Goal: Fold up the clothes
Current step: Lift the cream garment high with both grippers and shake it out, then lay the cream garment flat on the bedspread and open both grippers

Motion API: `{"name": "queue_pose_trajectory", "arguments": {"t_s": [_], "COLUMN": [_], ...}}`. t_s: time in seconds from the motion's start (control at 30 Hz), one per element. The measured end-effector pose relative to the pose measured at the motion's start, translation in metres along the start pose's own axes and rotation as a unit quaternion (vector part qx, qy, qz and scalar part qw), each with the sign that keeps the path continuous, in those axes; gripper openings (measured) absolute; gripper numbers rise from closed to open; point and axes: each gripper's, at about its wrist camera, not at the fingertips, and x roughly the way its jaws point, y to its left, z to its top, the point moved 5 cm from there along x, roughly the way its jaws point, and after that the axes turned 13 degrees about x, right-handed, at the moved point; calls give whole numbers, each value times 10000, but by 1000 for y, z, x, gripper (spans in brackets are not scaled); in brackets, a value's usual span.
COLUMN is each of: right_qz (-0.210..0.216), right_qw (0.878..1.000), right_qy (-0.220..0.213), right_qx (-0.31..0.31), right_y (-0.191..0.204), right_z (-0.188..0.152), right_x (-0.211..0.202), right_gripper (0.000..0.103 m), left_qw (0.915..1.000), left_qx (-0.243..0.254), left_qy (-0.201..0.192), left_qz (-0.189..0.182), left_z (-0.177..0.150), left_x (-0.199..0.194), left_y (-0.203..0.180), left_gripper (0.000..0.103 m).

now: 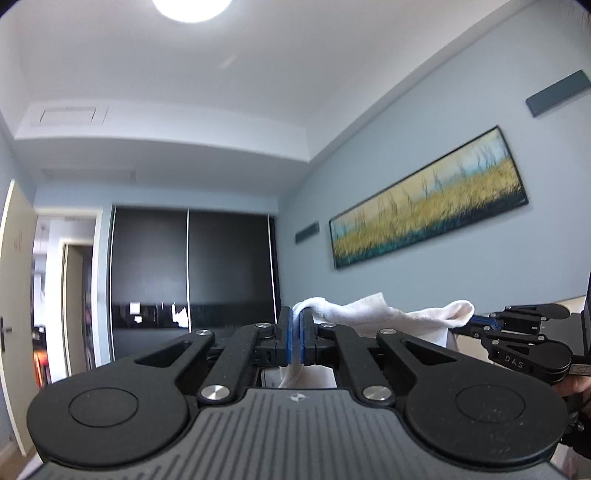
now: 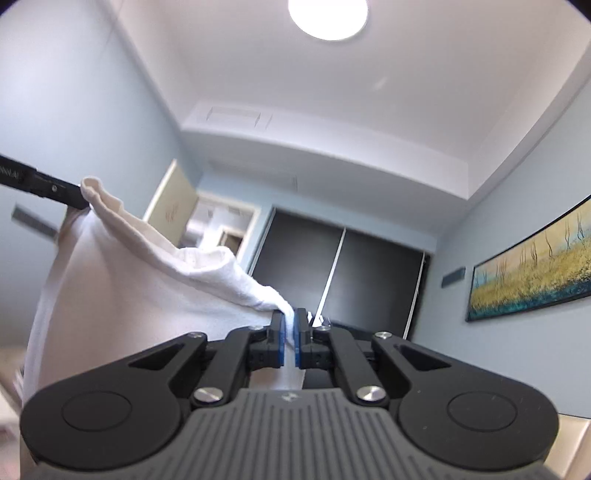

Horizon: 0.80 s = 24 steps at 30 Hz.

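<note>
Left wrist view: white garment [image 1: 384, 317] stretched between both grippers' fingers [image 1: 284, 332], each clenched on it.

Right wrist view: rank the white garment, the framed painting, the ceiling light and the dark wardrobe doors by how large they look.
1. White garment, though it hangs close to the camera.
2. Dark wardrobe doors.
3. Framed painting, cut off by the picture's edge, so its rank is unsure.
4. Ceiling light, also cut off.
</note>
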Motion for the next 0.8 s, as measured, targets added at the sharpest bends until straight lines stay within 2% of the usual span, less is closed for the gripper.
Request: {"name": "queue_pose_trajectory", "arguments": {"t_s": [0.07, 0.13, 0.23, 0.33, 0.5, 0.63, 0.73, 0.8], "right_qz": [25, 51, 78, 173, 421, 547, 561, 539], "right_qw": [9999, 9999, 9990, 9933, 9667, 9349, 9129, 9053], "right_qy": [-68, 7, 409, 1123, 2517, 3498, 4031, 4202], "right_qx": [86, 118, 170, 204, 171, 233, 310, 323], "right_y": [2, 4, 4, 4, 4, 0, -5, -7], "right_z": [4, -4, -30, -72, -165, -245, -296, -322], "right_x": [1, 7, 20, 41, 84, 118, 144, 158], "right_gripper": [5, 5, 5, 5, 5, 5, 5, 5], "left_qw": [10000, 9998, 9966, 9872, 9598, 9344, 9166, 9073], "left_qx": [69, 95, 15, -158, -423, -679, -944, -1012], "left_qy": [-42, 186, 820, 1586, 2772, 3490, 3876, 4072], "left_qz": [31, 55, 74, 63, -116, -236, -250, -268], "left_z": [4, -7, -36, -90, -190, -267, -316, -346], "left_x": [6, 19, 41, 72, 116, 140, 159, 168], "left_y": [-2, -4, -3, 3, 6, 11, 20, 24], "left_gripper": [2, 2, 2, 2, 2, 2, 2, 2]}}
